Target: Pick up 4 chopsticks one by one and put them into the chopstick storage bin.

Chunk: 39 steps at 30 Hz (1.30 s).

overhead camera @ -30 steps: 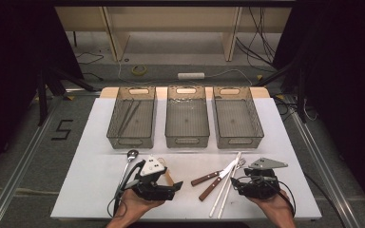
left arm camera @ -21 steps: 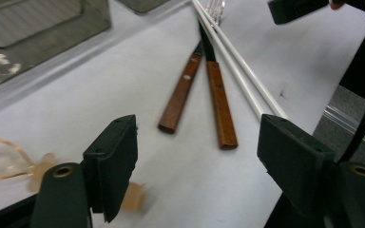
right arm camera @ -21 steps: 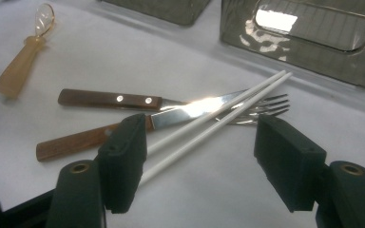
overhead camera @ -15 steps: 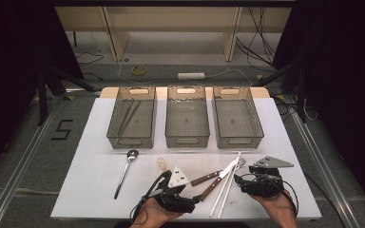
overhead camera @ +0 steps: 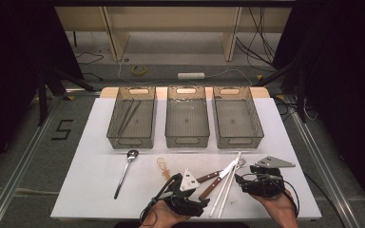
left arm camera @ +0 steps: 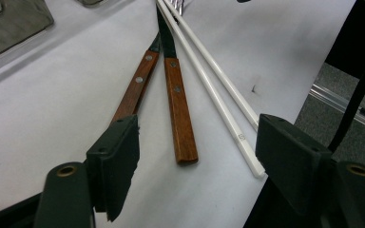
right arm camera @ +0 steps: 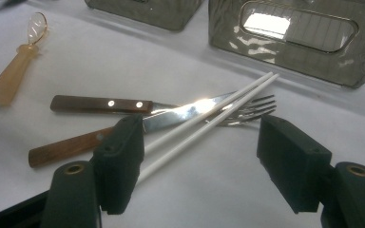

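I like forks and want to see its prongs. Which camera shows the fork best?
The right gripper view: the fork lies close, its tines spread beside the white chopsticks. The high view shows it small and far. The left gripper view catches just the tine tips at the top edge.

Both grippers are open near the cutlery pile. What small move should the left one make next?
Probably ease the left gripper forward and down over the nearer wooden-handled utensil. Its handle end lies free between the open jaws, while the two white chopsticks sit close on one side, so keep clear of them.
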Motion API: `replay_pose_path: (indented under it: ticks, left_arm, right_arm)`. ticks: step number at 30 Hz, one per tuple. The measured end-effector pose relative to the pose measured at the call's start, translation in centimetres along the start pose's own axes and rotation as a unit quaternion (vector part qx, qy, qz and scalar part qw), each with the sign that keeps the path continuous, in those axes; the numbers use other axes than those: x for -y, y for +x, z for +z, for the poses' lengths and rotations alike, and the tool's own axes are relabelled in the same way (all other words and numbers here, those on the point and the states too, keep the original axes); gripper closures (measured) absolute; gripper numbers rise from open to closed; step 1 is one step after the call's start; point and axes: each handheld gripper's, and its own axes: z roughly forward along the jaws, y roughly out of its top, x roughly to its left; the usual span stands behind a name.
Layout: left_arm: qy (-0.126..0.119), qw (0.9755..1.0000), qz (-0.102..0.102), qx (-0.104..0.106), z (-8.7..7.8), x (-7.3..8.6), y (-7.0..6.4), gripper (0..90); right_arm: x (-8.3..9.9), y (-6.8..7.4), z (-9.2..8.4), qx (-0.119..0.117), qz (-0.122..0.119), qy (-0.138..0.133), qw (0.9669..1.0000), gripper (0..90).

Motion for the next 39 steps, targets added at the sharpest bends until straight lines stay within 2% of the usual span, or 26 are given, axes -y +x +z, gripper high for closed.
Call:
replay_pose_path:
  ticks: [11,20,30,39]
  left_arm:
    - [0.010,0.9998,0.017,0.010,1.0,-0.2,-1.2,32.8]
    - [0.019,0.9993,0.026,0.018,1.9,-0.2,-2.1,42.4]
    - [0.035,0.9986,0.032,0.022,3.4,0.0,-2.3,51.3]
    - [0.044,0.9971,0.060,0.018,4.3,0.3,-2.7,57.0]
  right_arm:
    - [0.0,0.0,0.0,-0.001,-0.001,0.000,1.0000,33.7]
    - [0.0,0.0,-0.1,-0.002,-0.001,-0.002,1.0000,33.7]
    - [0.1,-0.1,-0.1,-0.004,-0.002,-0.002,1.0000,33.7]
    - [0.1,-0.1,-0.1,-0.004,-0.002,-0.003,1.0000,33.7]
